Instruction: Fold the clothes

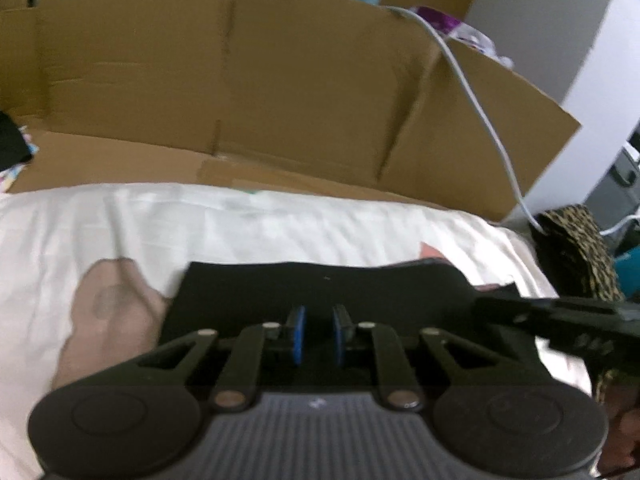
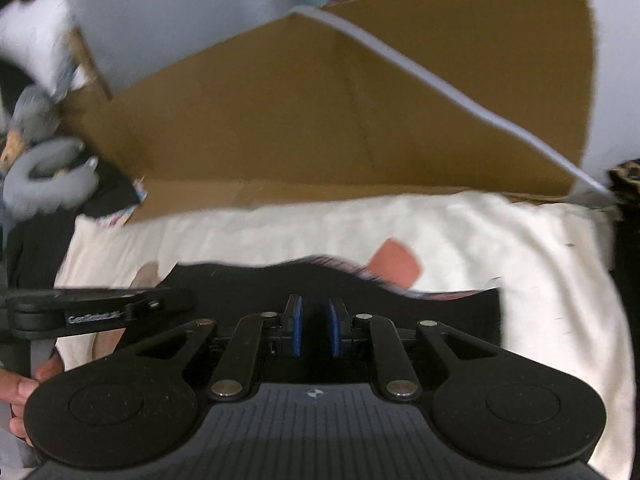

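Note:
A black garment (image 1: 320, 284) (image 2: 240, 284) lies flat on the white sheet (image 1: 240, 224) (image 2: 520, 260), with a straight far edge. My left gripper (image 1: 319, 334) hovers over its near part, blue pads a narrow gap apart and nothing pinched between them. My right gripper (image 2: 314, 330) stands the same way over the garment's right part, open by a small gap. Each gripper shows side-on in the other's view: the right gripper (image 1: 492, 306) at the garment's right end, the left gripper (image 2: 176, 300) at its left end. A striped fabric edge peeks out behind the garment in the right wrist view.
A large flattened cardboard box (image 1: 240, 80) (image 2: 320, 120) stands behind the sheet, with a white cable (image 1: 480, 112) (image 2: 440, 84) draped across it. Leopard-print fabric (image 1: 576, 248) lies at the right. A grey plush toy (image 2: 48, 168) sits far left. A hand (image 2: 24, 392) holds the left gripper.

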